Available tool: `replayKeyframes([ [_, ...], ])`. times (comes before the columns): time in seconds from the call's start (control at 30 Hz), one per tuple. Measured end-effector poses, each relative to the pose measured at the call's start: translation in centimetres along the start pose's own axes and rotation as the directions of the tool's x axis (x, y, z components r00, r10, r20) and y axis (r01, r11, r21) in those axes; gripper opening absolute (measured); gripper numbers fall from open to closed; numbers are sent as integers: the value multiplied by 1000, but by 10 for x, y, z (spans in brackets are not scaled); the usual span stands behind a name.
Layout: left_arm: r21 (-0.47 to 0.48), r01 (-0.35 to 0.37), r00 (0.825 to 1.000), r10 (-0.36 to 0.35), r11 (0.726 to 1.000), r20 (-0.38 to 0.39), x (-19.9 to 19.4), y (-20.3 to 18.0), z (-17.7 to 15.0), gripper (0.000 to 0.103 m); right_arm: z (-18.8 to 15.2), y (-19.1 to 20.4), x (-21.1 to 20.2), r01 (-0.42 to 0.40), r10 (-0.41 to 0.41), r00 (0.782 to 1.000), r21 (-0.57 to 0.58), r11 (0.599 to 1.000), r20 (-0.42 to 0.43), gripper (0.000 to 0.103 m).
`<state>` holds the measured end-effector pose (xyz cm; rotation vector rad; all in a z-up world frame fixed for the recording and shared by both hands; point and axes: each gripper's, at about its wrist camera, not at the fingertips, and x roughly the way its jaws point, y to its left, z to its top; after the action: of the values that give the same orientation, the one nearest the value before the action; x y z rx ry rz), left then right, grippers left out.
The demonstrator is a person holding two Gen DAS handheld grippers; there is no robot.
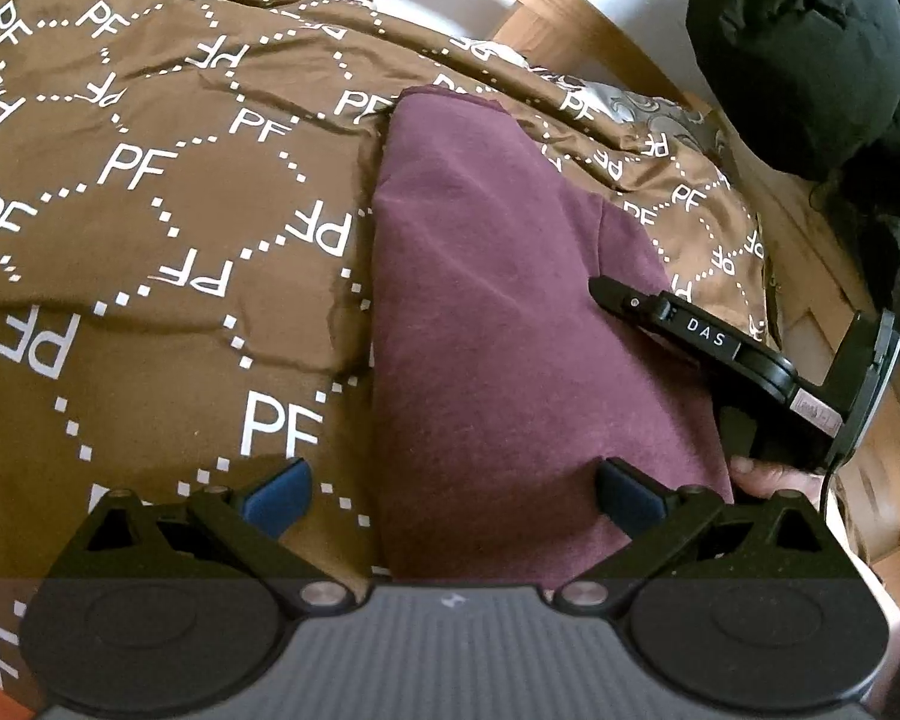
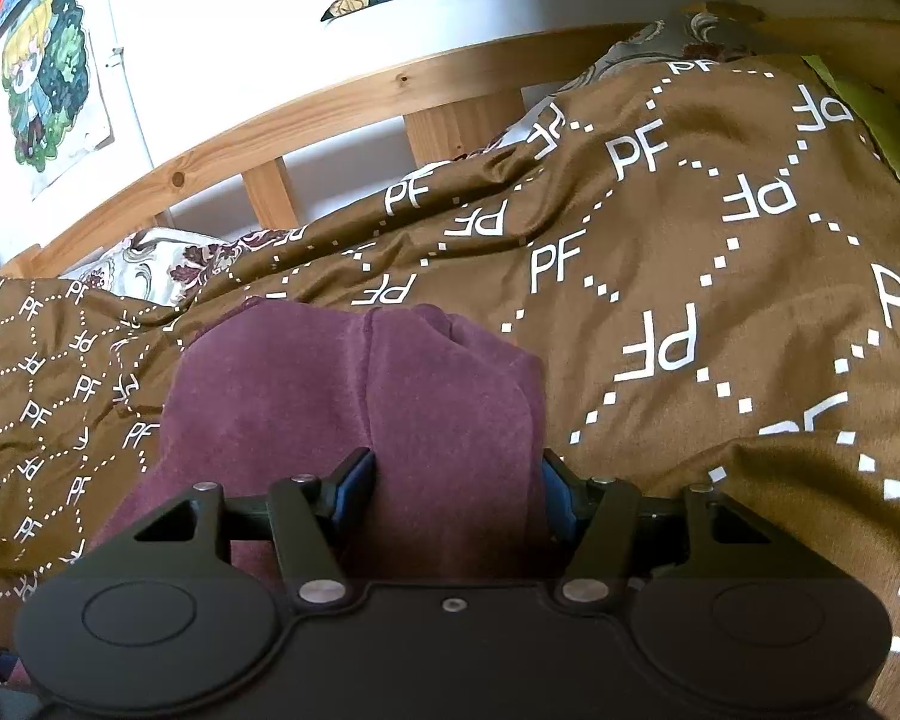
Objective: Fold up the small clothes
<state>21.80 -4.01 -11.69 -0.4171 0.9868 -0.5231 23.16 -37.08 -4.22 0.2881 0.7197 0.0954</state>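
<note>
Grippers (image 1: 450, 495) tilted down over garment (image 1: 510, 312)

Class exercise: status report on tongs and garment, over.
Left tongs open over maroon garment. Right tongs straddling a fold, grip unclear. Nothing in the way.

1. The maroon garment (image 1: 498, 300) was a soft, slightly fuzzy piece of dark purple-red cloth with no print on it.
2. It lay flat on the brown bedcover (image 1: 150, 240), reaching from the near edge of the left wrist view up toward the rumpled far side of the cover.
3. It was folded into a long, narrow shape, with an upper layer lying over a lower one; the edge of that layer ran lengthwise down the cloth.
4. In the right wrist view the garment (image 2: 342, 396) showed a lengthwise crease near its middle and a rounded, bunched far end.
5. Its surface was mostly smooth, with few wrinkles.
</note>
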Motion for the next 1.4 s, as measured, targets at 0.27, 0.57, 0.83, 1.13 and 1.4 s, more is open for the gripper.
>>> replayKeyframes([
  [0.27,-22,13,1000,-14,1000,-16,2,4,3,103,0,0,0,-2,3,1000,2,1000,-3,60],
  [0.57,-3,50,998,-50,999,-30,2,0,2,83,0,1,0,-3,3,1000,-2,1000,-5,60],
  [0.83,12,56,998,-55,998,-29,2,-2,-1,72,0,1,0,-6,6,1000,-1,1000,-7,60],
  [1.13,65,24,1000,-24,998,-2,-1,-9,-4,64,0,3,0,-25,25,1000,4,1000,-11,45],
  [1.4,102,8,1000,-10,995,17,-7,-15,-6,59,2,6,-3,-38,38,999,9,999,-9,31],
])
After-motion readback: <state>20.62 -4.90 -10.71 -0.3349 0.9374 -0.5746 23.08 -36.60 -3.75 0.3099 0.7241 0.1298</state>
